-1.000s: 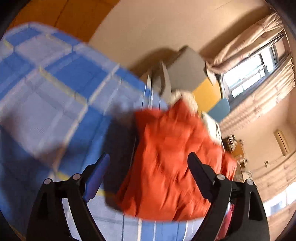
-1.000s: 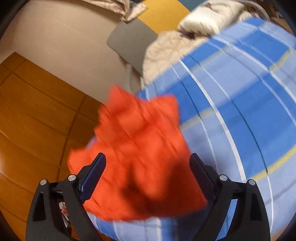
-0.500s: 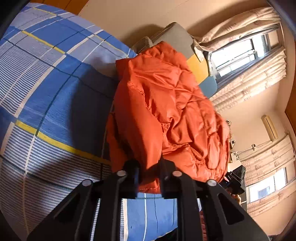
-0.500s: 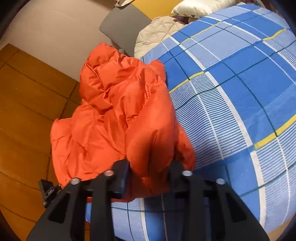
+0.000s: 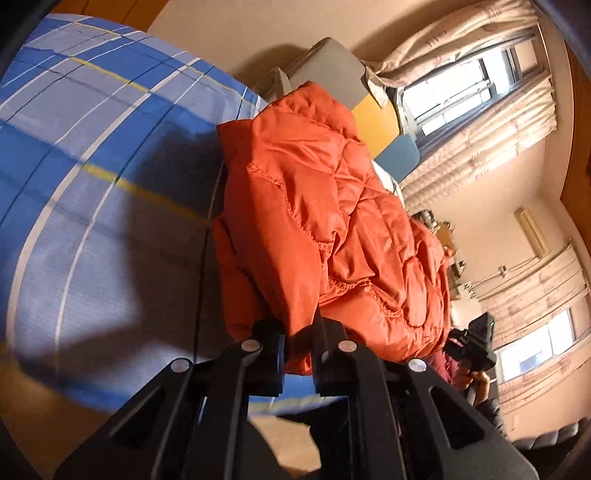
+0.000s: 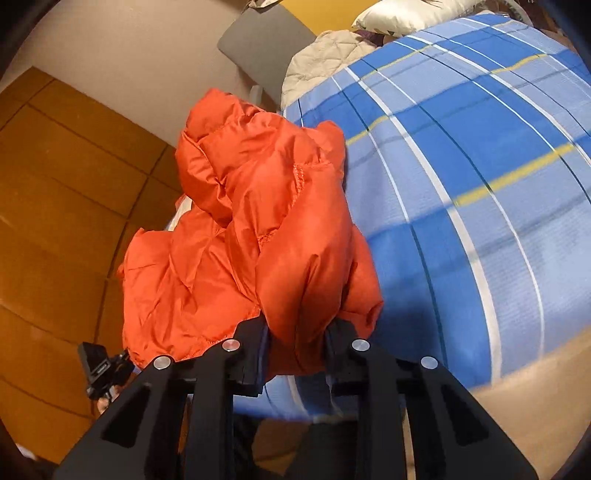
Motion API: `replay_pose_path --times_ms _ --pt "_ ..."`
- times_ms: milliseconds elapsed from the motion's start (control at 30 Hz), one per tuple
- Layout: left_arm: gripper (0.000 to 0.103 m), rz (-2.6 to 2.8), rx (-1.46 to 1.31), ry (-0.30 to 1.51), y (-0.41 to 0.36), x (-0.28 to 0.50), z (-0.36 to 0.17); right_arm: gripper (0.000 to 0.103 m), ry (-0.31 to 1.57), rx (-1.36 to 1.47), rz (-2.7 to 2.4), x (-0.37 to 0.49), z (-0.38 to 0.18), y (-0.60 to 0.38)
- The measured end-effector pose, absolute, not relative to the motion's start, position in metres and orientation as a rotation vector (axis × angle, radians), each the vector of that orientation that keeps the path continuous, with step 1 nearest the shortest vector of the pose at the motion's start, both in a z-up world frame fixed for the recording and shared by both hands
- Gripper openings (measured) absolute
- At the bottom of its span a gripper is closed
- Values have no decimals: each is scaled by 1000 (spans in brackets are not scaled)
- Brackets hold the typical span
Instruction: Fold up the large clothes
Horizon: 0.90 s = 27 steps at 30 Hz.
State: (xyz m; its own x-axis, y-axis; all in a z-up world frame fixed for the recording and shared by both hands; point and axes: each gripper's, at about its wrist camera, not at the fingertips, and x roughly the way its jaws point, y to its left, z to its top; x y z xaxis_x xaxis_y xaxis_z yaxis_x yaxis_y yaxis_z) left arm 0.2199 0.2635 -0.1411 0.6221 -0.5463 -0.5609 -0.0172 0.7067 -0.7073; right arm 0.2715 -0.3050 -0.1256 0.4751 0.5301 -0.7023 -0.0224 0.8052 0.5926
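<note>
An orange quilted puffer jacket [image 5: 325, 221] hangs bunched over the near edge of a bed with a blue plaid cover [image 5: 92, 166]. My left gripper [image 5: 298, 336] is shut on the jacket's near edge, with a fold of fabric pinched between its fingers. In the right wrist view the same jacket [image 6: 258, 229] fills the middle, and my right gripper [image 6: 297, 343] is shut on a thick bunch of it. The plaid cover [image 6: 480, 166] lies to the right. The jacket is lifted a little off the bed between both grippers.
A grey headboard cushion [image 6: 266, 40], a beige quilt [image 6: 325, 59] and a white pillow [image 6: 406, 14] lie at the bed's far end. Curtained windows [image 5: 461, 96] are on the right of the left view. A wooden wall [image 6: 55, 184] is left of the bed.
One second ago both grippers were open around the jacket; both have closed on it. Since then they have pulled it back toward the near edge of the bed and lifted it.
</note>
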Motion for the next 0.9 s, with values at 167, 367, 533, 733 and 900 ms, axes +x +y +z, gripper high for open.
replay_pose_path --times_ms 167,367,533,733,900 --pt "63 -289 -691 872 266 198 -133 40 1044 492 308 264 -120 -306" --pt "80 -157 -424 802 266 198 -88 69 972 269 234 263 -83 -292" --pt "84 -176 -271 766 252 227 -59 69 925 93 277 273 -60 -261" --pt "86 -222 -230 801 242 281 -52 69 911 -7 309 305 -49 -233" --pt "86 -238 -213 839 238 315 -57 77 924 -62 316 339 -51 -218"
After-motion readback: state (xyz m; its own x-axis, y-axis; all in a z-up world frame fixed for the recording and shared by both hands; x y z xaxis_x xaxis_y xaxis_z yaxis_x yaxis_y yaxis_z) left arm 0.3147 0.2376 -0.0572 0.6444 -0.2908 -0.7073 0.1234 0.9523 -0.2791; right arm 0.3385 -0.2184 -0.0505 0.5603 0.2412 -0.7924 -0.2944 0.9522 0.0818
